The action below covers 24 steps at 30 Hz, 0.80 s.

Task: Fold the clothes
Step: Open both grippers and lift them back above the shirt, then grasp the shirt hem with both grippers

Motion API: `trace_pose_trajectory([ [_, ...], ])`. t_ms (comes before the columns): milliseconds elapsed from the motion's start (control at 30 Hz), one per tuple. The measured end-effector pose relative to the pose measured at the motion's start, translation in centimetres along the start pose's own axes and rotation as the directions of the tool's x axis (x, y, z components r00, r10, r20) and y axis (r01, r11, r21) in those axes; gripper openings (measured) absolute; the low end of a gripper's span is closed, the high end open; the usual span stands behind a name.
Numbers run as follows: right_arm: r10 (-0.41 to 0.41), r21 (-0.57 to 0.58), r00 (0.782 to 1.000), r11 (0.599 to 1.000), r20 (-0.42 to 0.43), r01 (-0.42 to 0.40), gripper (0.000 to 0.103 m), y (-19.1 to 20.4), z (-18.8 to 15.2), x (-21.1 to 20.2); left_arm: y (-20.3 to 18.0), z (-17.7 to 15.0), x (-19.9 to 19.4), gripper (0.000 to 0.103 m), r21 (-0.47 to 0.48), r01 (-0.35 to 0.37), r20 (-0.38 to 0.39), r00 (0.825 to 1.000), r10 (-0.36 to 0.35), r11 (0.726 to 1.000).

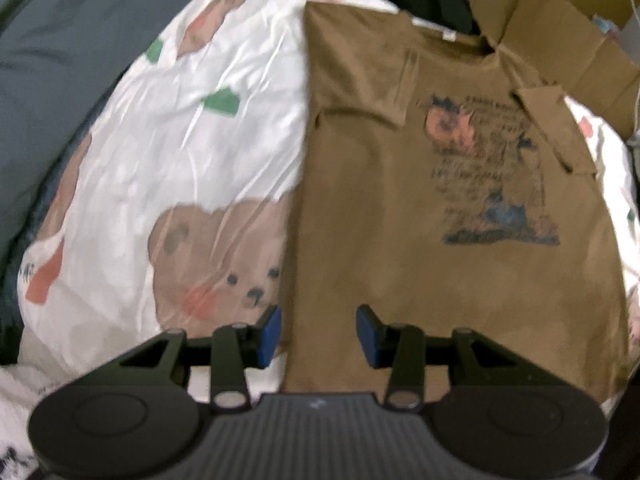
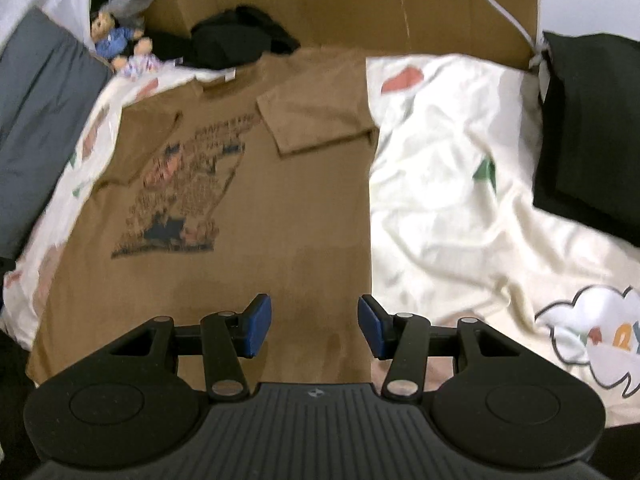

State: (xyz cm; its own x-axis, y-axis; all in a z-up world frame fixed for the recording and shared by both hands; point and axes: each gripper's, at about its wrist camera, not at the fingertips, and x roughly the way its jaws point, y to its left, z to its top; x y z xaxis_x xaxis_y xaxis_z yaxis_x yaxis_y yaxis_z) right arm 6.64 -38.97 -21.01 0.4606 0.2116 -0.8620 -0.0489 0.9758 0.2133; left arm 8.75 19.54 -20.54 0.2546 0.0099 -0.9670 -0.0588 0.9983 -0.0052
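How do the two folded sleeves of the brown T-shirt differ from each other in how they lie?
In the right wrist view, the right sleeve lies clear of the printed picture, while the left sleeve covers its upper corner. The right sleeve shows as a wide flat flap; the left sleeve looks narrower and more slanted. Both are folded inward onto the front of the brown T-shirt.
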Motion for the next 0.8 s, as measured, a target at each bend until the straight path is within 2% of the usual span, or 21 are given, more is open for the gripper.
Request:
trace_pose_trajectory([
  [167, -0.014, 0.019, 0.999, 1.000, -0.041, 0.014, 0.053, -0.6, -1.0, 1.0, 1.8, -2.2, 2.4, 0.044, -0.063, -0.006, -0.105, 0.994, -0.001, 0.998],
  [333, -0.012, 0.024, 0.998, 1.000, -0.054, 0.013, 0.053, -1.0, -1.5, 1.2, 1.7, -4.1, 3.8, 0.044, -0.057, 0.003, -0.174, 0.985, -0.013, 0.998],
  [667, -0.010, 0.055, 0.998, 0.998, -0.066, 0.014, 0.053, -1.9, -1.8, 2.0, 1.1, -5.7, 4.6, 0.044, -0.042, -0.005, -0.239, 0.971, -0.005, 0.999],
  [733, -0.011, 0.069, 0.998, 0.998, -0.061, 0.015, 0.053, -2.1, -1.8, 2.0, 0.9, -6.2, 4.8, 0.044, -0.026, -0.025, -0.267, 0.963, 0.017, 0.999],
  [800, -0.015, 0.077, 0.998, 0.997, -0.058, 0.019, 0.053, -2.2, -1.9, 2.0, 0.9, -6.7, 5.0, 0.044, -0.037, -0.021, -0.292, 0.956, 0.009, 0.999],
])
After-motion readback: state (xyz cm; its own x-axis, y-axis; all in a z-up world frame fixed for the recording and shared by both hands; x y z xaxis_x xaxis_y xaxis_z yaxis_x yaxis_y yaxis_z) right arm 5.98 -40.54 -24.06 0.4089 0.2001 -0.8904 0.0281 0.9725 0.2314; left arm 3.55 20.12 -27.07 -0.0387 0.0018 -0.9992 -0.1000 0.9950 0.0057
